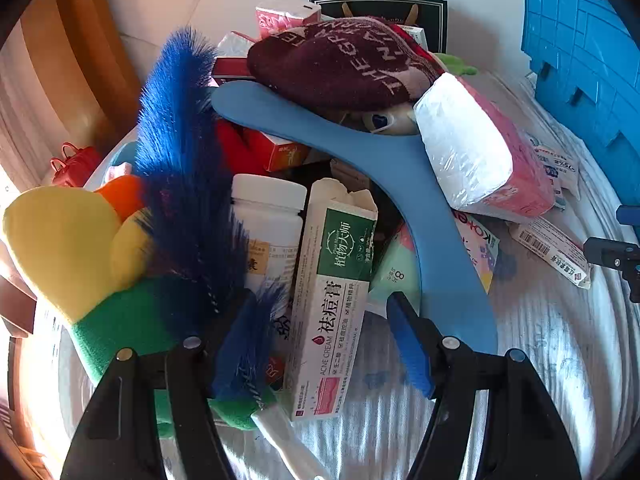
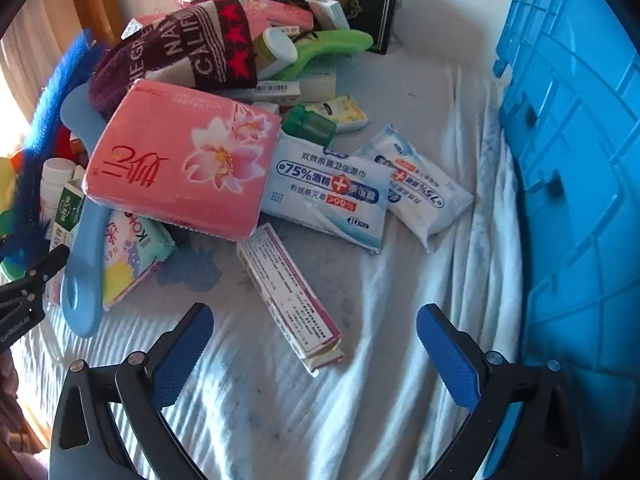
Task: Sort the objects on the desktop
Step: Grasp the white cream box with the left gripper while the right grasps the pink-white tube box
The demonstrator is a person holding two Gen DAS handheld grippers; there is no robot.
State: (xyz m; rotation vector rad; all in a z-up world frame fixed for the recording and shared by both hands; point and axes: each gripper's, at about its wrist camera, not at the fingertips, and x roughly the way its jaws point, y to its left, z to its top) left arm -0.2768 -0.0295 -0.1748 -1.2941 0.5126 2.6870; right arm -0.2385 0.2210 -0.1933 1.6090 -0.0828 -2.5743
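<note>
A pile of objects lies on a pale cloth. In the left wrist view my left gripper is open, its fingers on either side of a white and green acne cream box. Beside it are a blue feather toy, a white bottle, a blue boomerang-shaped piece and a pink tissue pack. In the right wrist view my right gripper is open and empty, just short of a long white and purple box. Beyond it lie the pink tissue pack and two wet wipe packs.
A blue plastic crate stands at the right, also in the left wrist view. A dark red towel tops the pile. A black gift bag stands at the back. A plush toy lies at the left. Wooden furniture rises behind.
</note>
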